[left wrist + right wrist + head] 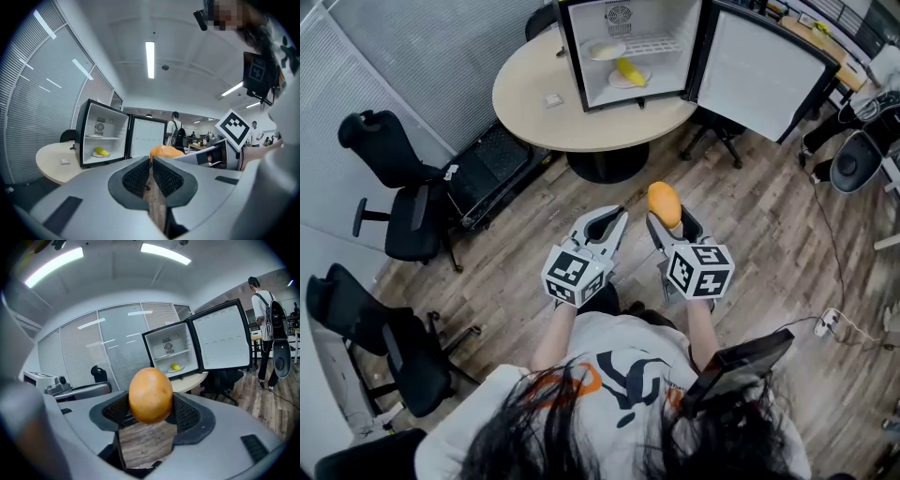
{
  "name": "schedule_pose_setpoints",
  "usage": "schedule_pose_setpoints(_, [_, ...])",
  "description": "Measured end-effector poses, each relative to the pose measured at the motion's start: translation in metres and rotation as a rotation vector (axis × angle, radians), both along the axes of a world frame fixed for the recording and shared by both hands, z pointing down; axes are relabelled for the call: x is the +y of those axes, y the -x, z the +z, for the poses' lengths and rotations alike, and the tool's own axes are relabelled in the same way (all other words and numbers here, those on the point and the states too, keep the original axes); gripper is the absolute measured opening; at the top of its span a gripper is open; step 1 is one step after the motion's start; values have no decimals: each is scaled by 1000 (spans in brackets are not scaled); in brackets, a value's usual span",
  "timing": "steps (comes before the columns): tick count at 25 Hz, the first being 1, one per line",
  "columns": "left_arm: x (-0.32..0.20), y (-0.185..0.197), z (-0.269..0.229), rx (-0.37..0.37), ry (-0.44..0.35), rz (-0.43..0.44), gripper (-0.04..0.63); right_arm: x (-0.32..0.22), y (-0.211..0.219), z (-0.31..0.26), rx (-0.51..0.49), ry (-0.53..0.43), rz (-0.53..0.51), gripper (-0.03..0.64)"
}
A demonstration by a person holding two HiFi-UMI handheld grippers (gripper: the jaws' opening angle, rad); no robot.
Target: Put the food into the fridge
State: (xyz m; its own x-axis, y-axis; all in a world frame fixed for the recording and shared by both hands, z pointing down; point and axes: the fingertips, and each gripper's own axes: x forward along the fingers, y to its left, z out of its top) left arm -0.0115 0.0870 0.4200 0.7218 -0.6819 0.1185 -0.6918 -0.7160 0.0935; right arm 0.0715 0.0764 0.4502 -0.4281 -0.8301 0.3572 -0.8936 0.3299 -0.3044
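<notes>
Head view showed the right gripper [671, 225] squeezing an orange fruit [663, 201] meant for the open fridge [574, 56] up top, while the left gripper [617, 219] was clenched and empty.

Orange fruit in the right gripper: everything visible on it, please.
The orange fruit is egg-shaped, with smooth, matte orange-yellow skin, faintly specked, unbroken where visible. The right gripper clamps it across its narrow width, meshed pads on both sides, its top rising above the jaws. It hangs over the wood floor, short of the round table.
</notes>
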Motion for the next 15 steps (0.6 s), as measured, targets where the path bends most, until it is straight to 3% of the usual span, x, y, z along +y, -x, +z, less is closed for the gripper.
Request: schedule_pose_setpoints(15, [-10,-1,5,-13,12,-26,12,-16,7,11,-25,29,-58,299])
